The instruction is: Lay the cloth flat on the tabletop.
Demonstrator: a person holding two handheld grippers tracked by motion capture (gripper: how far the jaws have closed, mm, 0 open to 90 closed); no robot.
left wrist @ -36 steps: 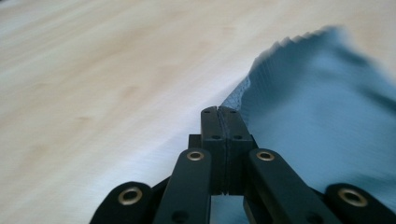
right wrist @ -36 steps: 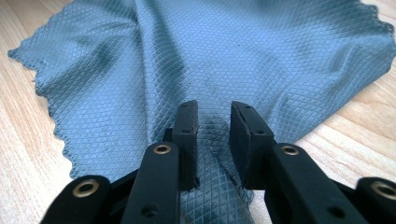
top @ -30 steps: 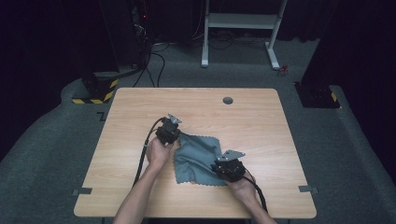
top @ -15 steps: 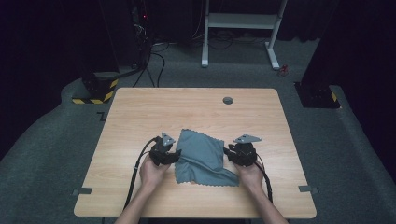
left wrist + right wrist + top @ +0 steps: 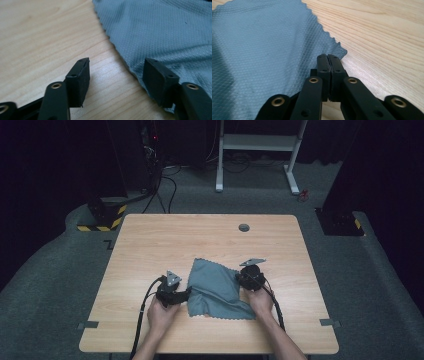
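Along right tool [image 5: 328, 58], jaws pinching cloth [image 5: 262, 50] corner, overhead unclear

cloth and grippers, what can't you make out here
- Right gripper view: whether the shut right gripper pinches the cloth corner; its own fingers hide the contact.
- Left gripper view: the cloth edge behind the far finger, which rests over it.
- High view: both grippers' fingers, too small; the dark disc on the table, too small to identify.
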